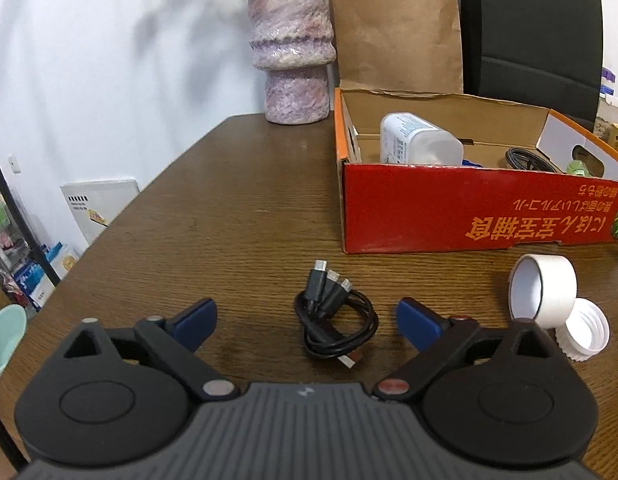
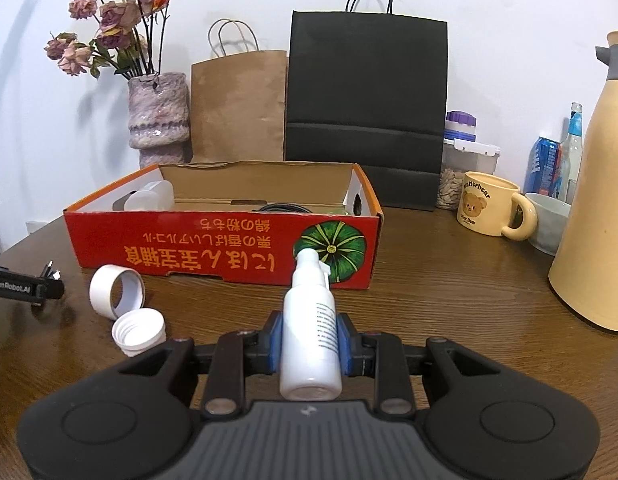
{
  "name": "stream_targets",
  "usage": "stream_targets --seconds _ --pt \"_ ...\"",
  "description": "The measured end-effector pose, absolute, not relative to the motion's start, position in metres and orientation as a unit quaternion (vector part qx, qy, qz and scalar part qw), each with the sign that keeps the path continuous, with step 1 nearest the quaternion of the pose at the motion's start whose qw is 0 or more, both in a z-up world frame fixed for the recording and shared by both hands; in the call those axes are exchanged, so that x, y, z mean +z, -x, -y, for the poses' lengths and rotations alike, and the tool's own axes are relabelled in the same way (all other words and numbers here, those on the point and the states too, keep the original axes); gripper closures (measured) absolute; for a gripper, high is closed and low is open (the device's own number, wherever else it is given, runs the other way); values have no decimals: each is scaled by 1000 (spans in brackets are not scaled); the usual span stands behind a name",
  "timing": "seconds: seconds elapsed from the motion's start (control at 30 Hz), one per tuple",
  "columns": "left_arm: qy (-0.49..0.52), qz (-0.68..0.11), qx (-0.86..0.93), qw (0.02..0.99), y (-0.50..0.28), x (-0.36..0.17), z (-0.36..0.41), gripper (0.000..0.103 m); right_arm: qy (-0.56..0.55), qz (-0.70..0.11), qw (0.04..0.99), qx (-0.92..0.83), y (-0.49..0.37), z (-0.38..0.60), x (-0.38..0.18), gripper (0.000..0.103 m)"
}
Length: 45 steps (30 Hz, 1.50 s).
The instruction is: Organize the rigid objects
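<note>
My left gripper [image 1: 307, 320] is open, low over the wooden table, with a coiled black USB cable [image 1: 335, 320] lying between its blue fingertips. A white tape roll [image 1: 543, 290] and a white screw cap [image 1: 583, 334] lie to its right. My right gripper [image 2: 310, 340] is shut on a white spray bottle [image 2: 311, 320], nozzle pointing forward, in front of the red cardboard box [image 2: 225, 248]. The box [image 1: 469, 212] holds a clear plastic bottle [image 1: 421, 142] and a black cable [image 1: 525, 158]. The tape roll [image 2: 117, 290] and cap [image 2: 139, 330] also show in the right wrist view.
A purple vase [image 2: 159, 116] with dried flowers, a brown paper bag [image 2: 239, 108] and a black bag [image 2: 367, 112] stand behind the box. A bear mug [image 2: 493, 210], a bowl [image 2: 549, 222], a tall beige jug [image 2: 597, 200] and cans stand at the right.
</note>
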<state>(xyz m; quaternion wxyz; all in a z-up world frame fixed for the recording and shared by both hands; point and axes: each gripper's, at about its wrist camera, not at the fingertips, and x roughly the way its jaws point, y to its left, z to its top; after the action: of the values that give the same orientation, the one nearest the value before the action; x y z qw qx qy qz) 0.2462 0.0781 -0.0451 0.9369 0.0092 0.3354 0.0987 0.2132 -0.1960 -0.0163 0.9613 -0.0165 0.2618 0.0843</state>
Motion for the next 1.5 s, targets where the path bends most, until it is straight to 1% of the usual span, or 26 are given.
stream_targets --seconds 0.03,0.07,0.13,0.2,0.23,0.27,0.3,0.33,0.7,0.93,1.27,1.5 --pt "-9 -337 98 936 -246 -46 -78 12 17 -262 961 84 -213 195 -16 76" --pt "-7 -339 96 936 -247 -47 -78 18 17 -261 962 83 -213 195 -16 76" --pt "2 -339 90 936 -246 -46 -79 24 17 -261 962 83 -213 193 -16 76" --pt "7 -338 83 937 -245 -46 -79 34 18 -260 962 83 -212 192 -16 76" --pt "10 -338 78 938 -245 -46 -79 36 18 -260 962 83 -212 191 -16 76" --pt "12 -337 73 939 -244 -46 -78 43 18 -260 962 83 -212 191 -16 76" --pt "12 -336 71 939 -243 -45 -77 53 19 -259 962 84 -211 191 -16 76" --pt "11 -335 68 940 -241 -44 -76 59 19 -259 962 84 -211 191 -16 76" --pt "16 -320 77 944 -230 -38 -73 62 18 -250 964 84 -208 191 -14 76" --pt "22 -288 71 955 -212 -25 -64 63 9 -236 967 92 -201 191 -7 76" --pt "24 -259 37 965 -188 -8 -32 64 3 -203 972 119 -184 185 11 76" --pt "20 -242 14 970 -185 12 -8 64 -3 -183 974 137 -184 186 30 76"
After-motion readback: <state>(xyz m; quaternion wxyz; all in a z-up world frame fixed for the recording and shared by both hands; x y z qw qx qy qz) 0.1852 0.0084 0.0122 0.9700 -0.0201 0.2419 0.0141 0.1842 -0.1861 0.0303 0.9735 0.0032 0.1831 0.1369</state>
